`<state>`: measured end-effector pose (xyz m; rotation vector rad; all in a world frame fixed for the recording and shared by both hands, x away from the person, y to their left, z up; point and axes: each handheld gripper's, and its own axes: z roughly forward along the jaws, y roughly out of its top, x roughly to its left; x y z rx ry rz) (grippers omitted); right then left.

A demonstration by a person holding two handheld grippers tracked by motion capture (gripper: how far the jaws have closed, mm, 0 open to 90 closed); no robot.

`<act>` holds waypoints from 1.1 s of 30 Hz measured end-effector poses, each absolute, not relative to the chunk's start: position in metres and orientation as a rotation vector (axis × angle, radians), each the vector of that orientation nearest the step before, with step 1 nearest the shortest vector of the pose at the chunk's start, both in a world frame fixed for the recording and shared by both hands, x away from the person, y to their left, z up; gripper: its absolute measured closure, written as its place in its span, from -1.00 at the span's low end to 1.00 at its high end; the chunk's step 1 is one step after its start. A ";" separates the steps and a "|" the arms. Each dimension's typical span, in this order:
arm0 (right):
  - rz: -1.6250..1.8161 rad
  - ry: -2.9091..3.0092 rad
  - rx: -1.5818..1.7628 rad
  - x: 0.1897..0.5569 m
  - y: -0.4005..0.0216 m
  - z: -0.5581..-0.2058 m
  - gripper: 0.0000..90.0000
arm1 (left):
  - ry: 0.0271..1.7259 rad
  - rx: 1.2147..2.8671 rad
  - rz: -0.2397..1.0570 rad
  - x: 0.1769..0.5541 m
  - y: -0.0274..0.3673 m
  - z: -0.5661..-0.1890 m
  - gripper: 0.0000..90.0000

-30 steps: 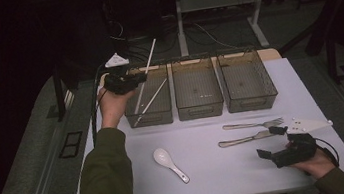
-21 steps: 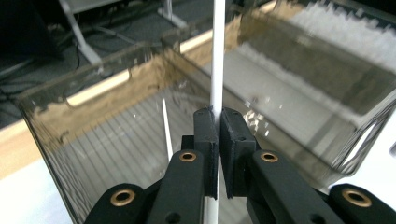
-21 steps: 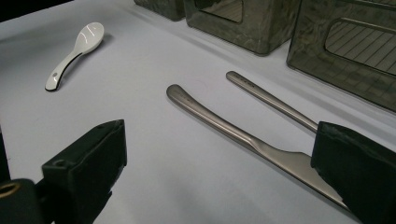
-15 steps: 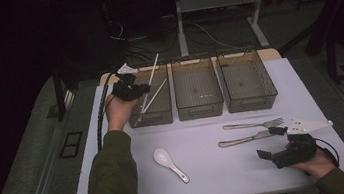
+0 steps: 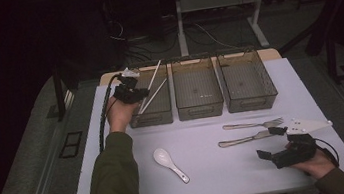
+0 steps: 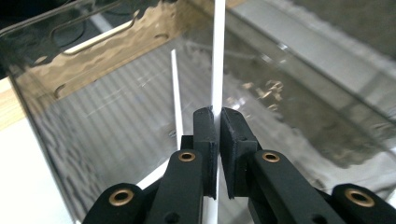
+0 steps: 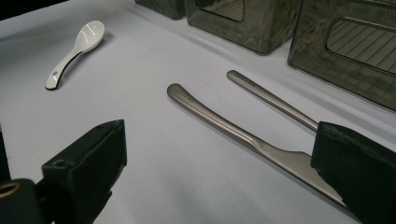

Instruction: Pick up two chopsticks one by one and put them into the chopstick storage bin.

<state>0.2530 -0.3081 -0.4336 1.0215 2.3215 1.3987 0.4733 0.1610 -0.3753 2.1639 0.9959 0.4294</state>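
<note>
The left tongs point(image 5: 131, 93) are pinched on a white chopstick point(image 6: 217, 56) over the leftmost of three clear bins point(image 5: 132, 121), at that bin's near left corner. The held chopstick rises up and away past the bin's far rim; a second white chopstick point(image 5: 153, 96) already lies slanted inside, its upper end near the far right wall. In the left gripper view the two sticks stand just apart, with bare ribbed bin floor on either side.

The right tongs point(image 5: 273, 143) are spread wide and rest low on the white tabletop point(image 5: 210, 172) near its front right edge, holding nothing. Just beyond them lie a metal knife point(image 7: 243, 135) and a fork point(image 5: 253, 124). A white ceramic spoon point(image 5: 170, 165) lies well apart on open tabletop.
</note>
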 end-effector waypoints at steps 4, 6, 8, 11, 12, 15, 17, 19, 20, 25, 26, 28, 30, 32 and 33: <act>1.400 2.322 1.022 0.253 -0.308 -0.434 -0.92 | 1.028 2.163 0.433 0.475 0.160 -0.378 0.85; 1.401 2.322 1.022 0.253 -0.308 -0.433 -0.92 | 1.037 2.165 0.434 0.475 0.160 -0.379 0.84; 1.401 2.322 1.022 0.253 -0.308 -0.433 -0.92 | 1.054 2.167 0.444 0.476 0.160 -0.380 0.79; 1.401 2.322 1.021 0.253 -0.308 -0.433 -0.92 | 1.064 2.166 0.455 0.476 0.161 -0.380 0.68; 1.401 2.322 1.020 0.253 -0.308 -0.433 -0.92 | 1.067 2.161 0.456 0.475 0.161 -0.380 0.65; 1.401 2.322 1.021 0.253 -0.308 -0.433 -0.92 | 1.056 2.143 0.457 0.474 0.160 -0.377 0.61; 1.400 2.322 1.022 0.253 -0.308 -0.433 -0.92 | 1.039 2.129 0.452 0.472 0.159 -0.374 0.55; 1.403 2.319 1.021 0.253 -0.308 -0.433 -0.92 | 1.021 2.118 0.440 0.470 0.158 -0.371 0.49; 1.402 2.320 1.022 0.253 -0.308 -0.433 -0.92 | 1.016 2.111 0.436 0.469 0.157 -0.370 0.46; 1.403 2.318 1.035 0.254 -0.308 -0.433 -0.92 | 0.988 2.078 0.380 0.461 0.156 -0.364 0.28; 1.401 2.321 1.037 0.254 -0.308 -0.433 -0.92 | 0.981 2.069 0.373 0.459 0.155 -0.364 0.25; 1.401 2.321 1.039 0.254 -0.307 -0.433 -0.92 | 0.975 2.065 0.359 0.455 0.154 -0.363 0.19; 1.401 2.320 1.039 0.255 -0.308 -0.433 -0.92 | 0.969 2.062 0.357 0.450 0.154 -0.361 0.14; 1.400 2.320 1.039 0.255 -0.308 -0.433 -0.92 | 0.951 2.050 0.347 0.444 0.153 -0.360 0.10; 1.399 2.320 1.039 0.255 -0.308 -0.433 -0.92 | 0.937 2.054 0.347 0.442 0.153 -0.359 0.07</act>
